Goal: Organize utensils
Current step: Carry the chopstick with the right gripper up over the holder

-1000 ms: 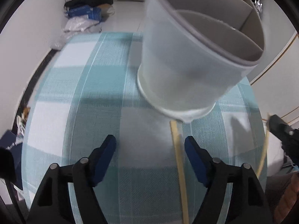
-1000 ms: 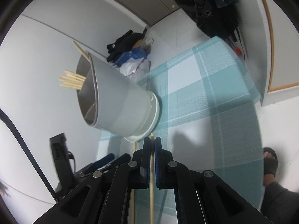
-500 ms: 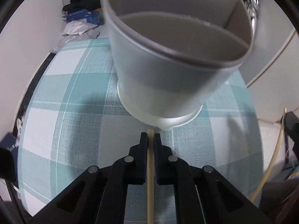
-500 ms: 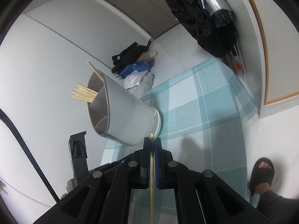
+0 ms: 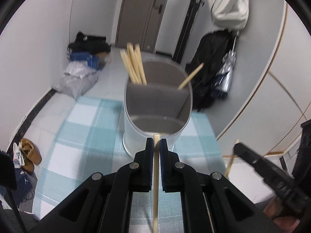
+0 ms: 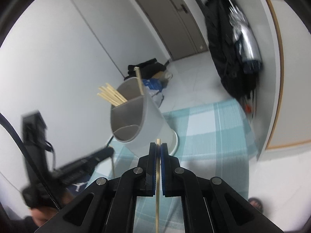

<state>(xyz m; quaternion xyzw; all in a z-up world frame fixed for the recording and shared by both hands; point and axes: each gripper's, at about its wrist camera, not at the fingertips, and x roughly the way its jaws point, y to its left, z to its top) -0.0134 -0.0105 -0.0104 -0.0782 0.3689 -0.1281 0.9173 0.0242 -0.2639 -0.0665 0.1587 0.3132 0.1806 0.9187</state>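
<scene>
Above the checked tabletop (image 5: 81, 136): both grippers, left (image 5: 155, 145) and right (image 6: 158, 149), are each clamping one chopstick; tips are risking striking the holder's (image 5: 155, 108) rim.

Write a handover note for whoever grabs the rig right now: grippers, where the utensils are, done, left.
Left gripper: shut on a chopstick, tip near the holder rim.
Right gripper: shut on a second chopstick, lifted, short of the holder.
The holder stands upright on the checked cloth.
Done: a bundle of chopsticks and one leaning stick sit in the back compartments; the front compartment looks empty.
Left: drop both held chopsticks into the holder.
</scene>
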